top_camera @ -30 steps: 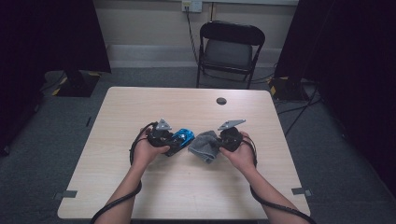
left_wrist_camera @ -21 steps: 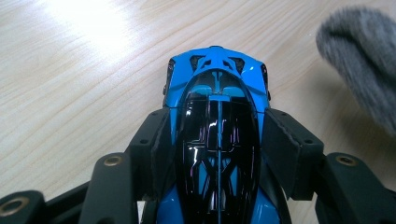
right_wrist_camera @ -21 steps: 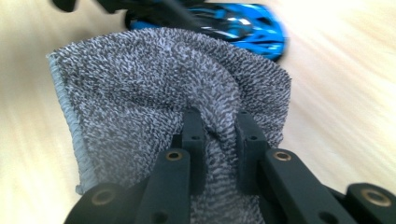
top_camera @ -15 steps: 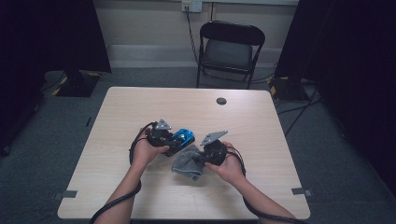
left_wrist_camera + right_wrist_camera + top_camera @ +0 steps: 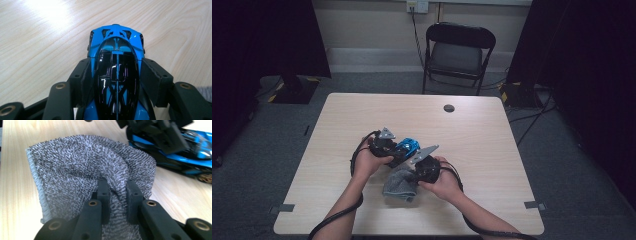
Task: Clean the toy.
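Right now the left gripper [image 5: 398, 148] has its jaws clamped on the flanks of a blue toy car [image 5: 116, 65], pads pressed to the bodywork on either side of the glossy black canopy, with the car held low over the middle of the pale wood table [image 5: 482, 135], nose pointing away from the person. Just beside it, the right gripper [image 5: 419, 168] has its jaws pinched tight on a bunched fold of a grey terry cloth [image 5: 82, 172], the rest of which hangs and spreads towards the table on the near side of the car. Judging by this, the cloth is meant to wipe the car. Several things could go wrong: the smooth, tapered body could slip forward out of the left jaws if the cloth pushes hard along its length; the hard tips of the right jaws could scrape the shiny canopy if the cloth folds away and leaves them bare; loops of the terry could snag on a wheel or on the vents at the car's far end and tug it askew; and the two grippers, already close, could knock together. No brand, label or writing can be read on the car, the cloth or the grippers
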A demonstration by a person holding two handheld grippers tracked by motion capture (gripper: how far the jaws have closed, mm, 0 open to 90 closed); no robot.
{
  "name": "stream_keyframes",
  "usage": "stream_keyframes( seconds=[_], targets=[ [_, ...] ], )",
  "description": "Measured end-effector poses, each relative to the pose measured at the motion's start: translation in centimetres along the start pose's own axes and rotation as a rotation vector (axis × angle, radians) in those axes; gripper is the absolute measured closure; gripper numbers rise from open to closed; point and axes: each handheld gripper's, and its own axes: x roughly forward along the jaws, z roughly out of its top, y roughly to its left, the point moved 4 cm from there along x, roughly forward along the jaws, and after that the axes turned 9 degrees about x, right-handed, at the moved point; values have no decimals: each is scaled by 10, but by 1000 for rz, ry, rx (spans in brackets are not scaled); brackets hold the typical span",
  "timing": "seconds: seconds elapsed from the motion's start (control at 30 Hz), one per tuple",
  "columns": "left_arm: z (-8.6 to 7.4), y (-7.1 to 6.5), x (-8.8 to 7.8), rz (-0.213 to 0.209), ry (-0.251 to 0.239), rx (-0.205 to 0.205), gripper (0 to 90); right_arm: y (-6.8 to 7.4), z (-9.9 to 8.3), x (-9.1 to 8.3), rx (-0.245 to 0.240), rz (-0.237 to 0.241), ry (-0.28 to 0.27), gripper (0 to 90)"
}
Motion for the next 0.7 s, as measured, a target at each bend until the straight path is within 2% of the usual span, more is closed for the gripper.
stream_keyframes(
  seconds=[0.3, 0.43, 0.53, 0.7],
  targets=[
    [0, 1, -1, 0, 5, 5, 435, 11, 8, 25, -36, 39, 28, 769],
    [0, 0, -1, 2, 7, 5, 436, 14, 10, 38, -25, 65, 45, 767],
    [-1, -1, -1, 6, 2, 5, 436, 15, 11, 44, -25, 64, 50, 766],
    [-1, 0, -1, 6, 2, 6, 436, 8, 14, 45, -24, 44, 63, 766]
  ],
)
